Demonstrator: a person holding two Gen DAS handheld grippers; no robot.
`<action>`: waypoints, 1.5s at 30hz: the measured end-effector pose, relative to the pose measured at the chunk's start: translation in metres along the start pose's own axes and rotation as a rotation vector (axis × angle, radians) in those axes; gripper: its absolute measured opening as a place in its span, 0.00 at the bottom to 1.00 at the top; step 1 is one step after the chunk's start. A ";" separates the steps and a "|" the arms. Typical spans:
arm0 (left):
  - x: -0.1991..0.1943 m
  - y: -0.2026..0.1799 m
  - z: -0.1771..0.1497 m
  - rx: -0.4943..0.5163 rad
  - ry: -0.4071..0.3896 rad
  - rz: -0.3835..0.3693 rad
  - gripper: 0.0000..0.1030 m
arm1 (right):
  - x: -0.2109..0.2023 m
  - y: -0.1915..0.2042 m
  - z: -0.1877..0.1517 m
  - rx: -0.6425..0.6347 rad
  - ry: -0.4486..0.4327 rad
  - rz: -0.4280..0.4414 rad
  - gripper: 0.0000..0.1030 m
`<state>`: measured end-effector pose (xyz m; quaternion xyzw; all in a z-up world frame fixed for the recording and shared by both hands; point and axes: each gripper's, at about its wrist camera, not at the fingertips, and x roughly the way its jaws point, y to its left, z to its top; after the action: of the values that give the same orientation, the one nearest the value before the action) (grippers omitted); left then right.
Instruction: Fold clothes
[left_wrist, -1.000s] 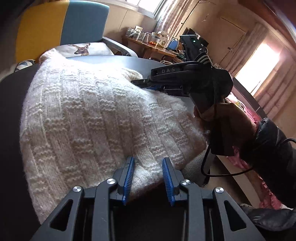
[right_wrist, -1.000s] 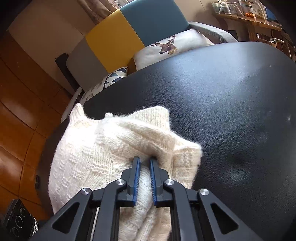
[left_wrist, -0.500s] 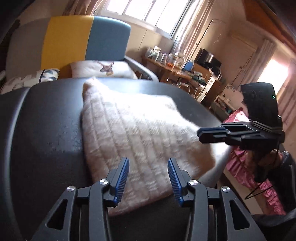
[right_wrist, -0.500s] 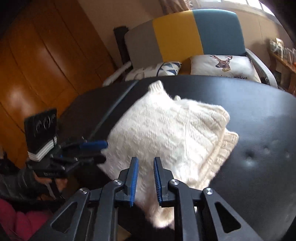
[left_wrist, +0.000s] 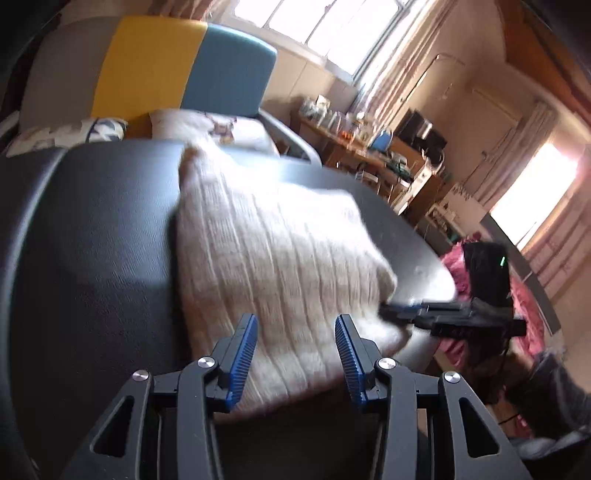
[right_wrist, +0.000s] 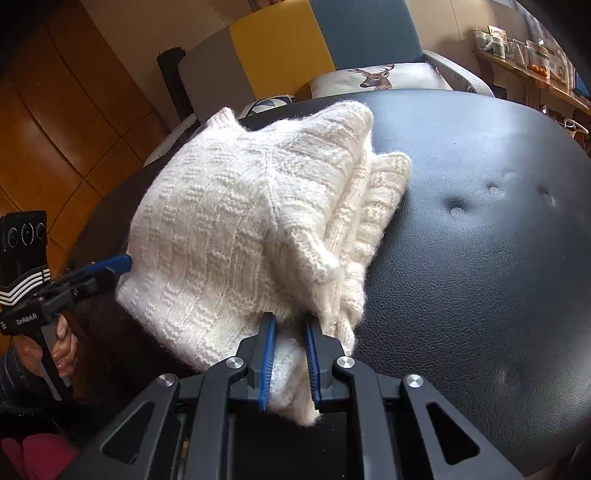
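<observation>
I see the folded cream sweater lying on the black padded desk, its long axis running away from my left gripper toward the colour-block sofa, a knitted corner pointing that way. A second ago the knit filled the left view and sat right at the pads; now I have pulled back, and its near edge lies just ahead of the spread, empty jaws. From the right wrist view, the right gripper was pressed onto a fold a second ago; now its jaws stand narrowly apart with the sweater's near corner between them, barely pinched if at all.
</observation>
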<state>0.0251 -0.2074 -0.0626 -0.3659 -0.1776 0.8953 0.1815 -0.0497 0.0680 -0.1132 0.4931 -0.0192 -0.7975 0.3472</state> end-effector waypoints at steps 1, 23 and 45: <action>-0.003 0.005 0.013 -0.003 -0.021 0.001 0.44 | -0.001 0.000 0.000 0.001 -0.003 0.003 0.14; 0.120 0.040 0.088 0.097 0.154 0.081 0.46 | 0.055 -0.045 0.121 0.105 0.028 -0.002 0.18; 0.064 0.104 0.040 -0.369 0.153 -0.170 0.80 | 0.040 -0.143 0.022 0.794 0.000 0.558 0.62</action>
<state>-0.0664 -0.2761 -0.1205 -0.4434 -0.3545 0.7987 0.1994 -0.1545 0.1473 -0.1862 0.5634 -0.4536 -0.6051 0.3328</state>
